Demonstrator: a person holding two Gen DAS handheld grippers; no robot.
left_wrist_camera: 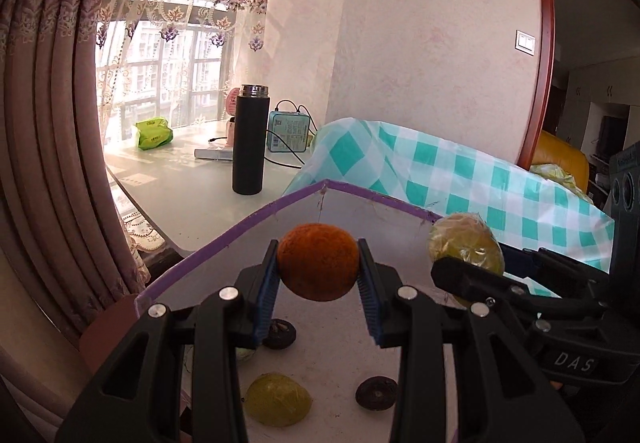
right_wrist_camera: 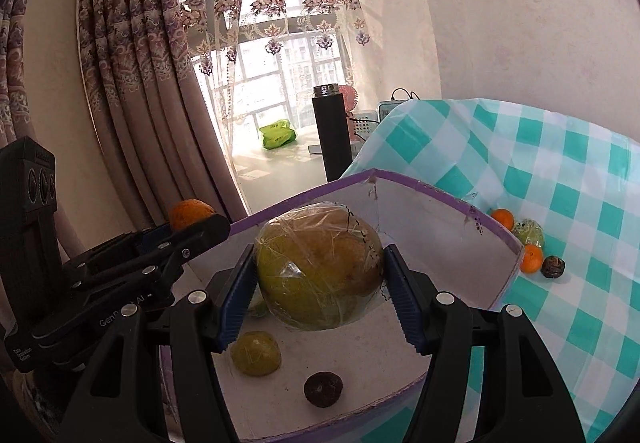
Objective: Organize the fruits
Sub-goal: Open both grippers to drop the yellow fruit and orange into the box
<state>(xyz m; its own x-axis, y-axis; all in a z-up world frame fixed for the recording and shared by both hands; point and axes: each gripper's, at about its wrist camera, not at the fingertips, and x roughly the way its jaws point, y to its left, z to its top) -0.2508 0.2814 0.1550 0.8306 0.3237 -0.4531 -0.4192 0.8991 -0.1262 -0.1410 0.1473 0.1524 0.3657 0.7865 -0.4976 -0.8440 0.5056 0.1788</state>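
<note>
left claw [left_wrist_camera: 318,269]: closed onto an orange fruit [left_wrist_camera: 318,267], pads pressing its two sides. held over the purple-rimmed box [left_wrist_camera: 256,221], above the floor and short of the far corner, judged so that a release would drop it among the fruit already collected.

right claw [right_wrist_camera: 320,275]: spread wide and clamped on a large plastic-wrapped yellow-green fruit [right_wrist_camera: 318,267], which fills the whole gap between the pads. also above the box interior, on the right of the orange fruit. the film is slick, so the wide squeeze across the middle is judged the safest hold.

box contents, on the white floor below both claws: a smaller wrapped yellow-green fruit [right_wrist_camera: 255,353], a dark wrinkled fruit [right_wrist_camera: 322,389], and a second dark one [left_wrist_camera: 280,333] partly hidden under the left claw. one more greenish item beside it is too covered to name.

outside the box, just past its right wall, on the teal checked cloth [right_wrist_camera: 560,203]: two small oranges [right_wrist_camera: 503,219] [right_wrist_camera: 532,258], a wrapped green fruit [right_wrist_camera: 529,231] and a dark fruit [right_wrist_camera: 553,266], touching or nearly so. judged not yet sorted.

beyond the box's far rim, on the table [left_wrist_camera: 192,199]: black flask [left_wrist_camera: 250,141], green packet [left_wrist_camera: 154,133], small blue device with cables [left_wrist_camera: 290,133]. not part of the sorting.

progress: judged partway, with two fruit about to go in and four waiting.
</note>
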